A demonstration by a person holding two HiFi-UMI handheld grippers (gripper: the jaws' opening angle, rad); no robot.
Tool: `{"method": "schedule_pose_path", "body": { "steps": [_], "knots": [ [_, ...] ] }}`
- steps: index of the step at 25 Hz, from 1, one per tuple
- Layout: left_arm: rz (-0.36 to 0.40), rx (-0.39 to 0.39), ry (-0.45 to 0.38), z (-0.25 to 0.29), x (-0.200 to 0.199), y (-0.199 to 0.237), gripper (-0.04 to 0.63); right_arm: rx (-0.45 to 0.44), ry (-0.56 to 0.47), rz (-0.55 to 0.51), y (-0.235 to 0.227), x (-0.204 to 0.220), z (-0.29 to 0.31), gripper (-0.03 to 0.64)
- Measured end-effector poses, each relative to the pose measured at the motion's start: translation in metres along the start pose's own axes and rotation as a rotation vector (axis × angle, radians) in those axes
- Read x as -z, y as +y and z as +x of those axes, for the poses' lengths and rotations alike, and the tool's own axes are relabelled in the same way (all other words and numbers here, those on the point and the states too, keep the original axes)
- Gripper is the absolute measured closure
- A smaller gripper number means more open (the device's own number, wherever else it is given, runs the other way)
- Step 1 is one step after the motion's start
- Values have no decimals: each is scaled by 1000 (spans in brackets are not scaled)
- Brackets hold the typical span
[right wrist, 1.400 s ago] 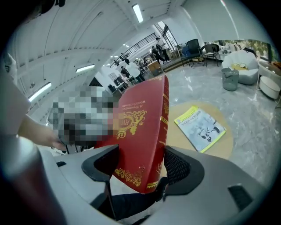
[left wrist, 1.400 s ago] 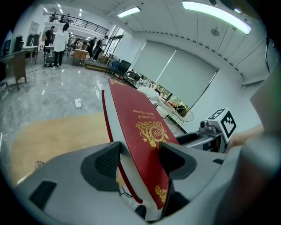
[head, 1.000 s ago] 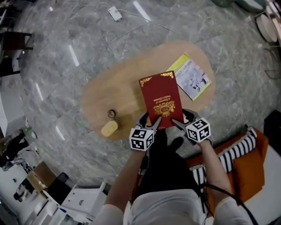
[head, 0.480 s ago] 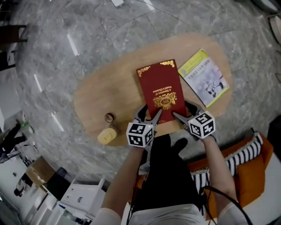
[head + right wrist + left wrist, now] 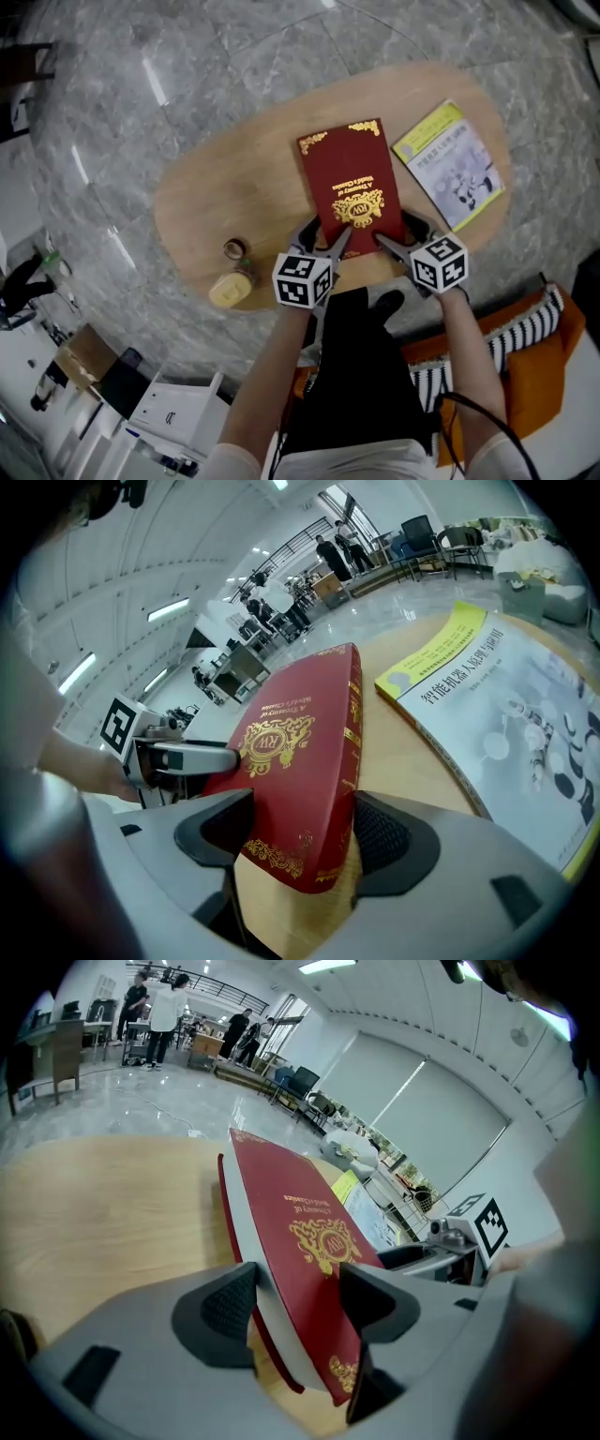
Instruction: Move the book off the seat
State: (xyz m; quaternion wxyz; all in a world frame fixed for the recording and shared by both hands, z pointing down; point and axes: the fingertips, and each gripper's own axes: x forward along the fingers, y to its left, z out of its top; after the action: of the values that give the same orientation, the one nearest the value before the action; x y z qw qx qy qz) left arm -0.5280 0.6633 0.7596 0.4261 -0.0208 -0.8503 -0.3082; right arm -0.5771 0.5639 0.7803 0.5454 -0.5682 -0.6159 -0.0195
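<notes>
as left hand-held gripper (image 5: 295,1302) and right hand-held gripper (image 5: 300,834) clamp its near edge, book (image 5: 352,183) clears booklet (image 5: 450,164).

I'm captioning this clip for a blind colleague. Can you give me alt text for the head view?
From above, the left tongs and right tongs grip the near edge of a red book over an oval wooden table. A yellow-and-white booklet lies on the table to the book's right.
</notes>
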Motion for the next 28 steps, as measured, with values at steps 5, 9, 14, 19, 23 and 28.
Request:
{"method": "schedule_pose_path", "body": {
  "steps": [5,9,14,19,23,28],
  "knots": [
    [-11,8,30,6,9,5,325,21,13,-2,-4,3,2,278],
    [-32,7,58,9,18,12,325,28,22,7,-2,6,5,278],
    [-28,10,78,3,24,21,325,49,12,15,0,6,0,278],
    [-24,-28,50,-18,22,32,322,85,-24,13,9,1,-21,278],
    [12,-17,5,-43,14,12,361,69,-38,-25,32,1,-52,284],
    [46,5,-78,-78,-7,-35,411,73,-105,-58,56,-9,-103,392]
  ]
}}
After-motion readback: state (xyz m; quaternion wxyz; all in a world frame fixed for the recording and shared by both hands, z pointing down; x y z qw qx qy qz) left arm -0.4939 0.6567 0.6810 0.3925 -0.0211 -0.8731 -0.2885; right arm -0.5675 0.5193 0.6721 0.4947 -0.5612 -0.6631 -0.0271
